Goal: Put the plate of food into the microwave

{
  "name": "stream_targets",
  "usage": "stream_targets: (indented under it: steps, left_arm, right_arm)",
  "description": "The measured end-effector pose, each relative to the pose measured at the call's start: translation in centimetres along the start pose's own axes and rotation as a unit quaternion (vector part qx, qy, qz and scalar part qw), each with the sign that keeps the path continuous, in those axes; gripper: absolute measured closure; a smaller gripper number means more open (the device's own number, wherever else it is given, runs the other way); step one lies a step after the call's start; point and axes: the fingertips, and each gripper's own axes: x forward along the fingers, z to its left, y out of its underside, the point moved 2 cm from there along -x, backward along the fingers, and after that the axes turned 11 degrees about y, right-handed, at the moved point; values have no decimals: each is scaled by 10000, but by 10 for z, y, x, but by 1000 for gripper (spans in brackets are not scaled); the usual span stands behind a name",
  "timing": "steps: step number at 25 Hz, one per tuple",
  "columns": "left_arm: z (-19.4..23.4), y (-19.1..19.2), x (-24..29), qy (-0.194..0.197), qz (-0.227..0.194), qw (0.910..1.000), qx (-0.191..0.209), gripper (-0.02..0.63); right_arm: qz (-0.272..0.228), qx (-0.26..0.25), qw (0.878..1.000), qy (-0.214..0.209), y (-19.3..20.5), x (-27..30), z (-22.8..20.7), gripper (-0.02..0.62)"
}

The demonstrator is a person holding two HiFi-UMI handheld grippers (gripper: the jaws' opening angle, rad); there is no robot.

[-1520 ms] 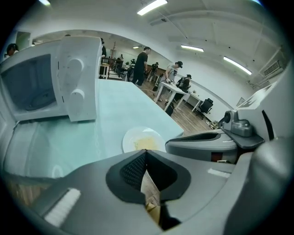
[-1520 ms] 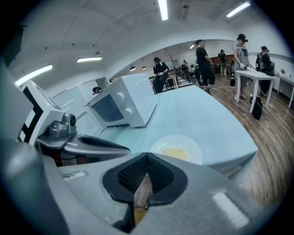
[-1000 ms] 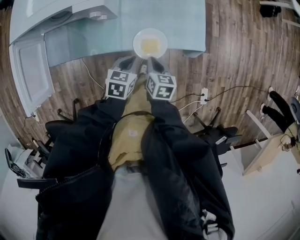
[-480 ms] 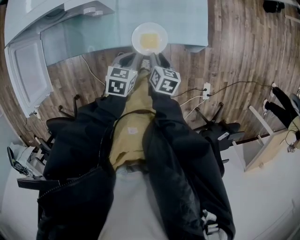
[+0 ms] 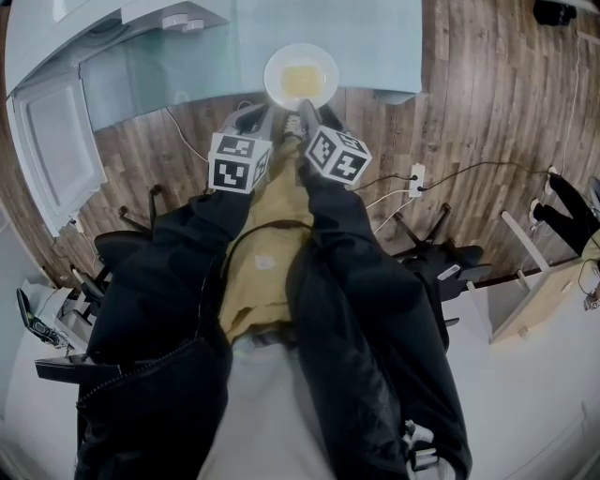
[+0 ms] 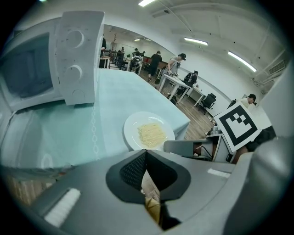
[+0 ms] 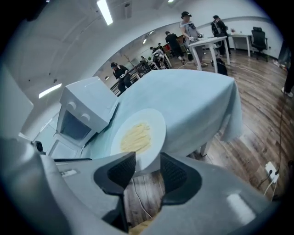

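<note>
You stood on a brown wooden floor [image 5: 487,103]. A light blue cloth [image 5: 375,37] covered the table at the top of the frame. One black chair [image 5: 127,251] sat at the left, another black chair [image 5: 445,262] at the right. A white socket [image 5: 417,175] with wires lay between. People [image 6: 156,59] stood far back.

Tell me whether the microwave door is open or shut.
Open. In the head view the door stands swung out sideways from the microwave, hanging past the edge of the table.
</note>
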Motion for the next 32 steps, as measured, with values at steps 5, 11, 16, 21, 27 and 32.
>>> stream_targets:
  steps: [5,11,16,21,27,32]
  left_arm:
    - [-1,2,1,-2,21,10000,-17,611]
    - [1,5,1,-24,47,10000,-45,611]
    - [-1,5,1,-19,36,10000,-61,611]
    - [2,8,-1,-47,52,10000,-64,611]
    - [7,12,-5,-59,40,9999,-90,611]
    - [9,12,-9,-56,-36,9999,-110,611]
  right_arm:
    - [39,440,9981,-421,0,6,5,436]
    - [139,866,9943,-602,2,12,7,449]
    - [108,1711,9792,-1083,2,9,7,508]
    - [-47,2315,9592,-1622,-1,8,6,554]
    - [-204,2989,9343,-1931,2,6,8,580]
    - [-241,3112,9308,-1904,3,5,5,581]
